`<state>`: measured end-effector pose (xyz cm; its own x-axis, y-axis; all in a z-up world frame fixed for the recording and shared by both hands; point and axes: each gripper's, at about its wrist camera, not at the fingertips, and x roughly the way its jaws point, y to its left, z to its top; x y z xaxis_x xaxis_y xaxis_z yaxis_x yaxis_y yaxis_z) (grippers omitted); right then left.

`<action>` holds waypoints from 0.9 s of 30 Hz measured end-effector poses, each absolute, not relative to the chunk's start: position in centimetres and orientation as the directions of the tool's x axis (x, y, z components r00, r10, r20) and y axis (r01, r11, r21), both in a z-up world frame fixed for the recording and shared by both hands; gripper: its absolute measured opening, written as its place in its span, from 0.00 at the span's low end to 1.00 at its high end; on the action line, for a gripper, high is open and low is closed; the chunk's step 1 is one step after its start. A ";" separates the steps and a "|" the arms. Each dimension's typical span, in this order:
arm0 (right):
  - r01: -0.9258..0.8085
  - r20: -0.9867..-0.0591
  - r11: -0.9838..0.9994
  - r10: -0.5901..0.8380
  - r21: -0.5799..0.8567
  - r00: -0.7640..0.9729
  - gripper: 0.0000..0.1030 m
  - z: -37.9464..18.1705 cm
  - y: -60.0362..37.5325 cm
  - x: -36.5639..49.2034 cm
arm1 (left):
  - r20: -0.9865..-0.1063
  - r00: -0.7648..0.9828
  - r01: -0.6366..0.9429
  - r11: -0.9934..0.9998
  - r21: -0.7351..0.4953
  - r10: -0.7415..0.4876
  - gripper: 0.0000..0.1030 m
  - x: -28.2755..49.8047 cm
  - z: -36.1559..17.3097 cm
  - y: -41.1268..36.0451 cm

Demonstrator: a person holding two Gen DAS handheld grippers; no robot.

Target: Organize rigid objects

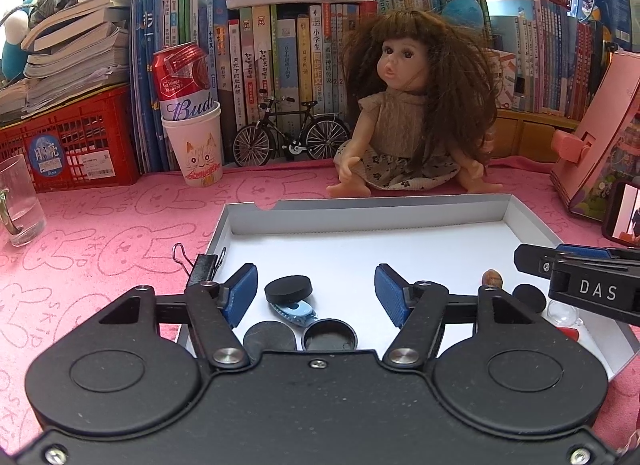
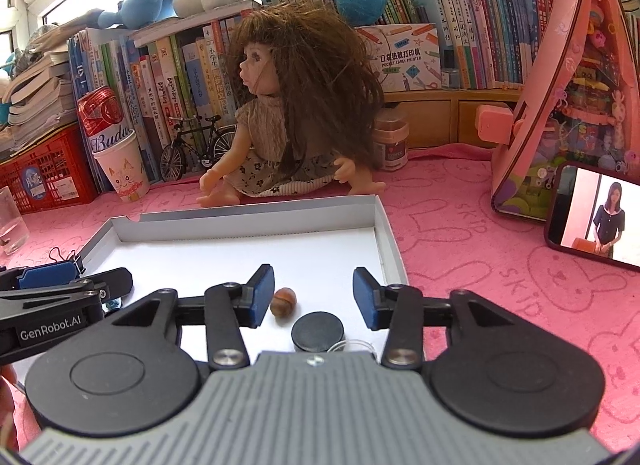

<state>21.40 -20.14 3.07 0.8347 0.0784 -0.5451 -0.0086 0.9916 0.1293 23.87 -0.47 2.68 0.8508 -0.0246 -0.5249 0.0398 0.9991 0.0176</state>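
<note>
The white box lid point(image 1: 528, 221) lies open side up on the pink counter point(image 1: 120, 233), its long side running across the view just in front of the seated doll point(image 1: 404, 105). All the small rigid things lie in the near part of the lid, well away from the doll.

The left hand-held gripper point(image 1: 316, 293) hangs over the near left part of the lid with its blue pads point(image 1: 244, 293) apart and pressing on nothing. Between them lies a black disc point(image 1: 289, 290), flat face up, resting partly on a light blue oval piece point(image 1: 294, 311) whose long axis slants from near the left pad toward the near right. Nearer than these sit a grey disc point(image 1: 269, 339) and a shallow black cap point(image 1: 329, 336), open side up. A black binder clip point(image 1: 204, 267) grips the lid's left wall, its wire handles pointing up and away.

The right hand-held gripper point(image 2: 314, 297) hangs over the near right part of the lid, its jaws apart and holding nothing. A brown acorn-like nut point(image 2: 283, 302) lies just beside its left pad, its long axis roughly across the view. A second black disc point(image 2: 318, 331) lies flat nearer the camera, with a clear dome point(image 1: 562, 313) beside it.

The half of the lid nearest the doll is bare white floor, bounded by low walls on three sides; the right wall stands close beside the right gripper's right pad.
</note>
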 end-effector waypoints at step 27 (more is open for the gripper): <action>-0.064 -0.493 0.995 0.094 0.077 0.865 0.78 5.1 -19.5 15.5 | -0.485 0.869 0.082 0.995 -0.054 -0.098 0.72 16.6 4.7 0.9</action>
